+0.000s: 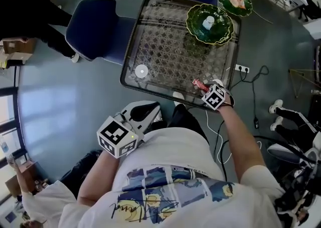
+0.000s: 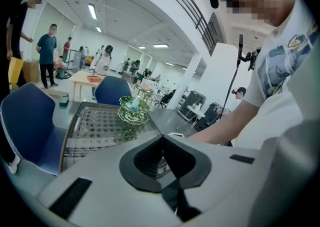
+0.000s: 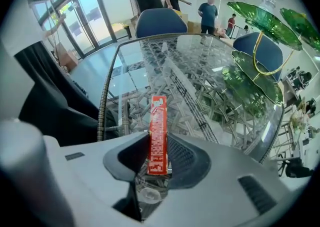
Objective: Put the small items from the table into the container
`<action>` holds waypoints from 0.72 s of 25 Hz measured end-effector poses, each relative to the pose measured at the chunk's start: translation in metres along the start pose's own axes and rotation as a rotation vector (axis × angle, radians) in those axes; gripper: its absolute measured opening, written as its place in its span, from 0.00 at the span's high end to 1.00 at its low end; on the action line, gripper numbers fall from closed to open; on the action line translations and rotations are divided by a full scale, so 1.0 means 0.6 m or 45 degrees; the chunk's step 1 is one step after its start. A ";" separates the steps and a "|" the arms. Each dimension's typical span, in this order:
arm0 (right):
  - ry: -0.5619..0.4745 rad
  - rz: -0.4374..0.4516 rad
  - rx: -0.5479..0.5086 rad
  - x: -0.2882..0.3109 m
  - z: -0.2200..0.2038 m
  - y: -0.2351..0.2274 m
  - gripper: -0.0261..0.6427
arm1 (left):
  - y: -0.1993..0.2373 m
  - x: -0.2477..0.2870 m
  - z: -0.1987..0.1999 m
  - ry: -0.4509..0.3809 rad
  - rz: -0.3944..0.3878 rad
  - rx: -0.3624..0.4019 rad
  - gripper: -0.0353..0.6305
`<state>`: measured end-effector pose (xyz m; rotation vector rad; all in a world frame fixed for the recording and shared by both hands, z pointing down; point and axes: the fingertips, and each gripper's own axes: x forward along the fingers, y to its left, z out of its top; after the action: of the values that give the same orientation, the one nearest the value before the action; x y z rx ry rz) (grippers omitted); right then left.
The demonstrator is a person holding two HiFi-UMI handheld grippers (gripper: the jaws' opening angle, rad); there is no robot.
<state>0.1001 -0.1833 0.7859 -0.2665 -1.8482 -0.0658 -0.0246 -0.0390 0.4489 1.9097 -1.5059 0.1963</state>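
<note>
Surface: glass-top table (image 1: 165, 53), woven lattice under the glass, metal rim; fills upper centre of head view.
Room: open office, blue-grey floor (image 1: 60, 96); blue chairs (image 1: 93, 26) at table's left and top edges; cables (image 1: 251, 79) on floor at right.
Container: green stand (image 1: 221, 30), leaf-shaped dishes in tiers, upper right of table; small white item (image 1: 208, 22) lies in the larger dish.
Pack: red stick pack (image 3: 158, 113) on the glass at table's lower right edge, near rim.
Right gripper (image 3: 158, 135): pointed steeply down at that edge; jaw tips set against both long sides of pack, clamping its near end.
Left gripper (image 2: 163, 138): lower left of head view, off the table, beside the torso; jaws pressed together, nothing betw. them.
Also on glass: white disc (image 1: 141, 71), lower left part of table, well apart from pack.
Head view only: disc, cables, both grippers at once.
Left gripper view only: ceiling strip lights (image 2: 92, 11); people (image 2: 49, 53) standing far left; stand's tiers seen one above the other.
Right gripper view only: the grip on pack; windows (image 3: 85, 16) upper left.
</note>
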 end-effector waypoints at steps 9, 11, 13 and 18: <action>-0.062 0.005 0.123 -0.053 0.004 -0.003 0.80 | -0.006 0.028 0.006 -0.017 -0.026 0.014 0.93; -0.116 -0.018 0.180 -0.091 0.018 -0.014 0.80 | -0.009 0.033 0.012 -0.026 -0.043 0.022 0.93; -0.174 -0.059 0.221 -0.133 0.035 -0.034 0.80 | -0.012 0.037 0.019 -0.037 -0.062 0.028 0.93; -0.271 -0.175 0.297 -0.244 0.074 -0.105 0.80 | -0.020 0.046 0.033 -0.057 -0.106 0.037 0.93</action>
<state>0.0839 -0.2585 0.6395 0.0175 -2.0632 0.0861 -0.0106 -0.0719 0.4430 2.0074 -1.4569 0.1389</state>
